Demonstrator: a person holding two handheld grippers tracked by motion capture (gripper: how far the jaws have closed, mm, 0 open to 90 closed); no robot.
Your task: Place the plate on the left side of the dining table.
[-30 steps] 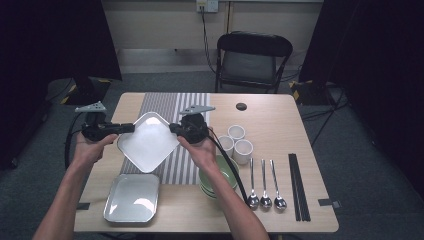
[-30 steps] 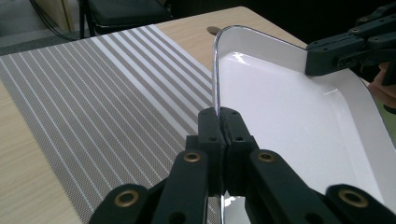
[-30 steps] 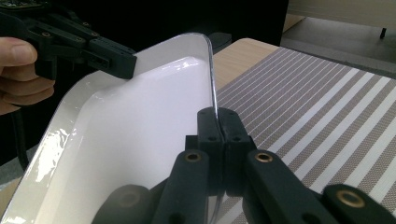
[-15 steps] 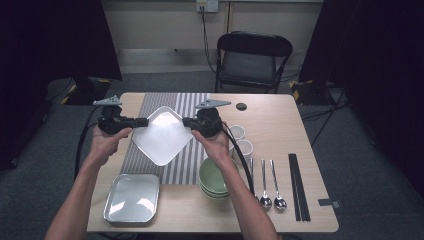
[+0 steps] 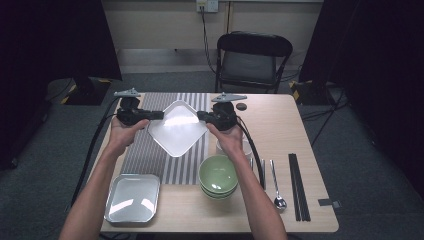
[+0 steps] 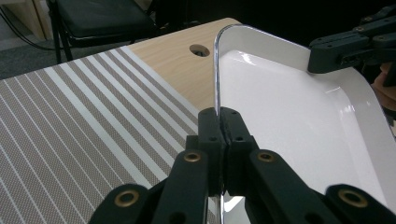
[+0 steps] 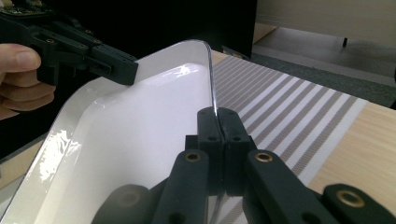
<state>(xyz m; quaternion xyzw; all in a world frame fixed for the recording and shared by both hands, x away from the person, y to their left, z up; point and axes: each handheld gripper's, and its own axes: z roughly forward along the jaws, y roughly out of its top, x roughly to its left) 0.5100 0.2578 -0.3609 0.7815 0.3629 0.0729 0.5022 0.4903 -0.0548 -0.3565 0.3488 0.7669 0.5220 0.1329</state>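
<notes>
One camera looks down from above the table's [image 5: 280, 125] near side; two ride close behind facing jaws, sharing the white plate [image 5: 177, 127].

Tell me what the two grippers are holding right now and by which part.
Both grip the white square plate: the left hand-held gripper pinches its left corner rim, the right hand-held gripper its opposite corner rim.

We see the plate [image 5: 177, 127] at centre frame over the mat [image 5: 167, 150], tray [image 5: 132, 197] lower left, bowls [image 5: 218, 175] lower centre, chopsticks [image 5: 298, 187] lower right.
</notes>
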